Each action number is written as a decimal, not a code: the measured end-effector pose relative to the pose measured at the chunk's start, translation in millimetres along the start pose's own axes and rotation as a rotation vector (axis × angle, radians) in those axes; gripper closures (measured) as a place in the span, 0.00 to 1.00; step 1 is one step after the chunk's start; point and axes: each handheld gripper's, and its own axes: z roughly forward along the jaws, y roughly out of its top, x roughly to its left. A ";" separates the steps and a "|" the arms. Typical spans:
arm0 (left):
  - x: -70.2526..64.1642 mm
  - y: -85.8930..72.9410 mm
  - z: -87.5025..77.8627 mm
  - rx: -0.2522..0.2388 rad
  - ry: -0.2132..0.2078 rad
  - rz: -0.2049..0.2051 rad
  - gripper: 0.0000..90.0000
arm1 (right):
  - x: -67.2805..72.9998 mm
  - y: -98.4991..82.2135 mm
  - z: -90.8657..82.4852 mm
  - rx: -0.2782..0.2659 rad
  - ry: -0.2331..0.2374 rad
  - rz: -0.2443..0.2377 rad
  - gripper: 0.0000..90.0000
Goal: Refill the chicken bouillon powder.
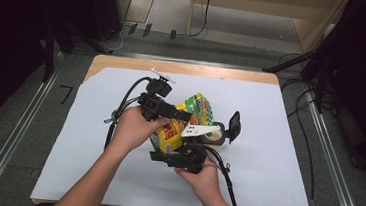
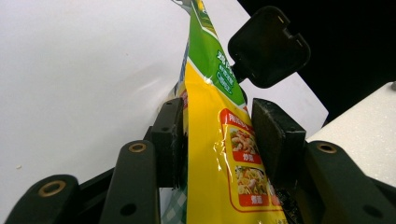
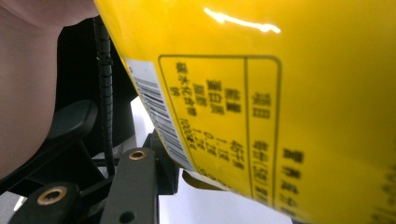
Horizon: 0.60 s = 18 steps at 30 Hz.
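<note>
The yellow bag (image 1: 181, 125) is held above the bench (image 1: 266, 155), pinched by the left hand-held gripper (image 1: 182, 115) and clamped by the right hand-held gripper (image 1: 166, 157); if pulled unevenly, the slick film could be torn or slipped.

A crinkled yellow-and-green snack bag (image 1: 185, 118) stands tilted above the white-covered table.

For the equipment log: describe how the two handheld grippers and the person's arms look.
Both the left gripper and the right gripper are black, with two blocky jaws joined by brass-ringed pivots. A black cable loops from the left one, and another trails from the right. A white three-cornered plate with dark dots sits between them. The forearms are bare, no sleeves showing.
</note>
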 end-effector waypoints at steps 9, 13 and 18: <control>-0.9 0.2 -2.6 -0.004 0.003 0.002 0.64 | 0.9 1.1 0.3 0.003 -0.004 -0.010 0.66; -0.8 0.7 -3.2 -0.007 0.011 0.001 0.63 | 2.1 1.8 1.3 -0.016 0.015 0.003 0.59; -1.3 0.5 -3.0 -0.004 0.007 0.001 0.63 | 1.5 1.4 0.9 -0.012 -0.010 0.017 0.66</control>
